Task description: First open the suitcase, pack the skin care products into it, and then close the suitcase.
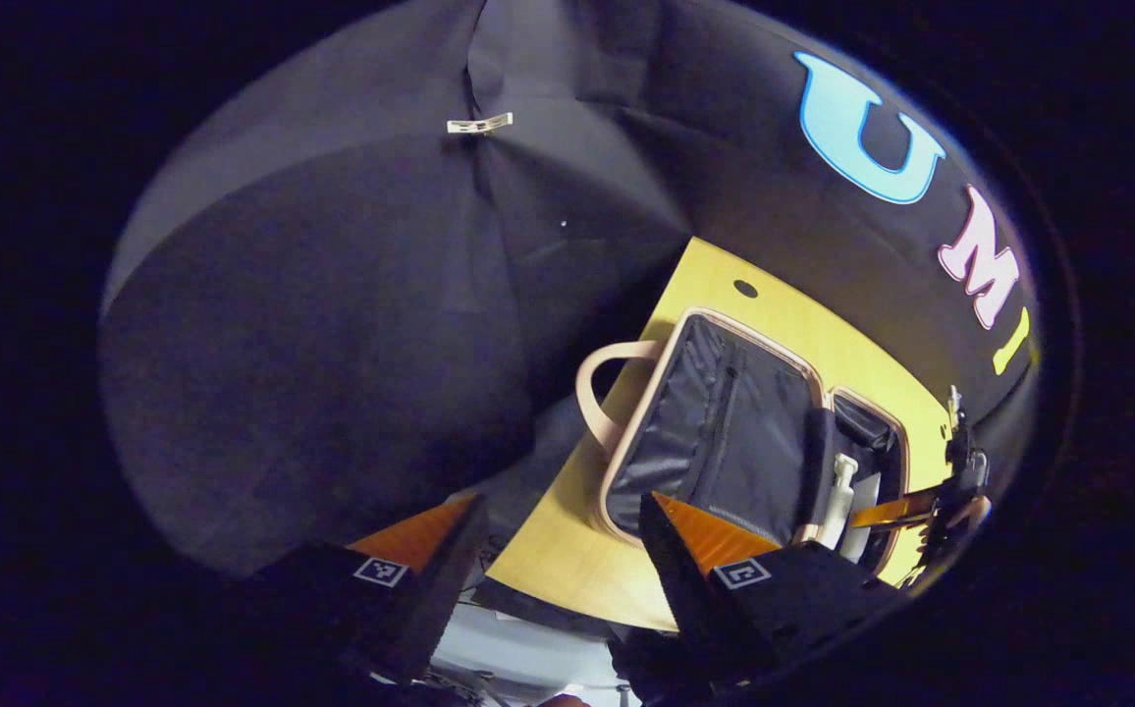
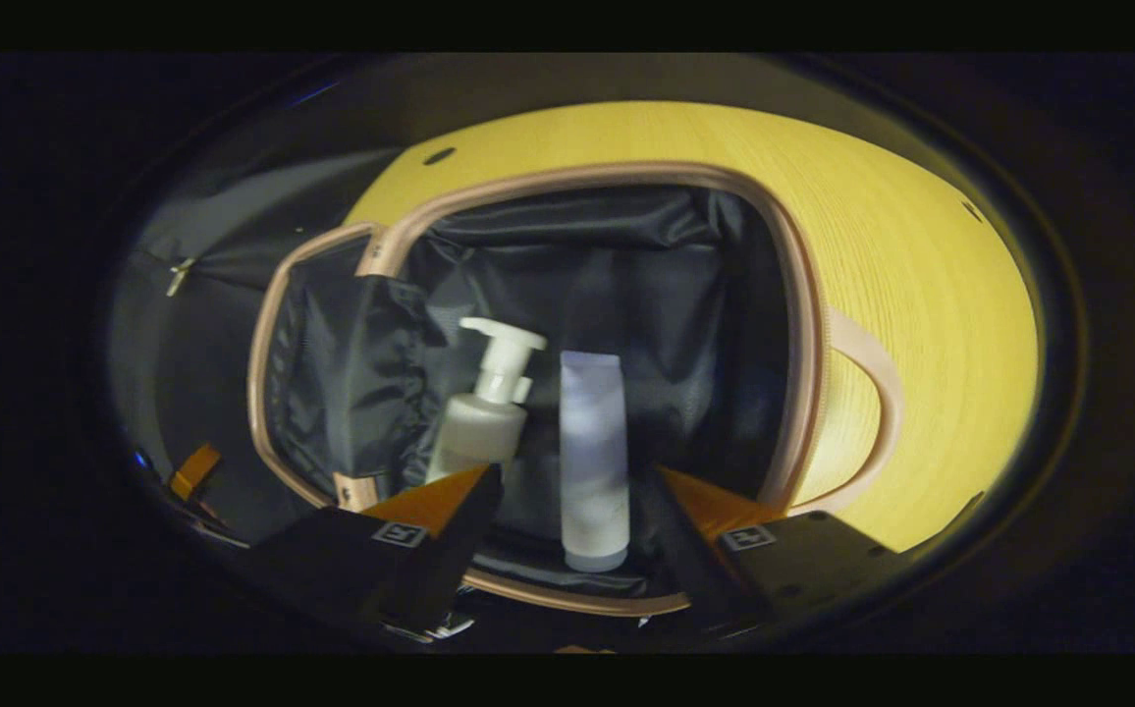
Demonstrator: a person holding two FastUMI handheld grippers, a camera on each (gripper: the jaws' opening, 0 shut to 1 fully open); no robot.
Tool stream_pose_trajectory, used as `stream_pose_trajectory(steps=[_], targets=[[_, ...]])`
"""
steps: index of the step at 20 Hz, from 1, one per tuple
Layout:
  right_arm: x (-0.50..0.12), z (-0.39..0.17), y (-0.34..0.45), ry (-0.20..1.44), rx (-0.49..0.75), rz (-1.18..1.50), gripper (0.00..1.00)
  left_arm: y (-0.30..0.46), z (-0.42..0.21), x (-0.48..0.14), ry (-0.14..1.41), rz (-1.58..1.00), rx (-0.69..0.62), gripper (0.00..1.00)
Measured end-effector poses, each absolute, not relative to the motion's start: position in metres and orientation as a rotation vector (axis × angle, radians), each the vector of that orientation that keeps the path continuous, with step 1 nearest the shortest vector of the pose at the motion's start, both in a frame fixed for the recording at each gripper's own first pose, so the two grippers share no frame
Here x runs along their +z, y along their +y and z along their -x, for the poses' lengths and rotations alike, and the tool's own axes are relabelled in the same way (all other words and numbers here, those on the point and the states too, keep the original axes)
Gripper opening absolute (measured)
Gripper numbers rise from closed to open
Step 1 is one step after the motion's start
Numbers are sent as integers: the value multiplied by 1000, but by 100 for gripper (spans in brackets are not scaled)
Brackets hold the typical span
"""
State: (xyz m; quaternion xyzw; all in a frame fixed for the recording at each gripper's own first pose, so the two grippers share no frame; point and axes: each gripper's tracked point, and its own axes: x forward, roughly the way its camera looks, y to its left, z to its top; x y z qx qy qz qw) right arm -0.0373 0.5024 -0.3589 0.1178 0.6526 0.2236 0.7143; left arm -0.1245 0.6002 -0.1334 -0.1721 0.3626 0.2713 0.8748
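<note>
Suitcase (image 2: 803, 324) is lying wide open on the yellow wooden table (image 2: 921, 295), both halves flat, and it's a pinkish-beige shell with a dark, crinkly fabric lining. In the right gripper view the half closer to the camera is the deep one, with a loop handle (image 2: 877, 393) sticking out on the right side toward the bare tabletop. The other half (image 2: 332, 383) folds off to the left. In the left gripper view the same suitcase (image 1: 725, 422) runs lengthwise across the table (image 1: 567, 560), its handle (image 1: 597, 393) hanging off the table's edge.

Inside the deep half sit two skin care items side by side. The tube (image 2: 594, 462) is pale and frosted, lying along the floor of the case with its cap end nearest the camera and its long axis pointing away. Just left of it the white pump bottle (image 2: 481, 422) leans a bit left, nozzle end farther from the camera, spout pointing right.

Right gripper (image 2: 567, 511) hangs over the near rim, fingers spread apart with the tube's lower end between them; can't tell if anything's touching. Left gripper (image 1: 558, 540) sits off the table's edge, fingers apart, nothing between them.
</note>
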Motion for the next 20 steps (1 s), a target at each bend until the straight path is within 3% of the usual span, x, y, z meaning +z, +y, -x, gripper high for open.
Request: stream_pose_trajectory(steps=[2,6,11,16,17,20], targets=[[-327,26,496,1279,565,-229,98,621,100,-128,743,378,568,96],[-271,18,465,1092,632,-221,98,662,50,-150,836,371,591,97],[-268,24,395,1044,537,-198,97,673,22,-208,1054,361,584,97],[-282,40,350,1086,432,-227,97,657,11,-248,1164,459,503,93],[-282,41,348,1093,427,-241,97,647,4,-251,1154,501,465,85],[-280,36,347,1085,419,-268,98,647,0,-249,1162,456,470,22]])
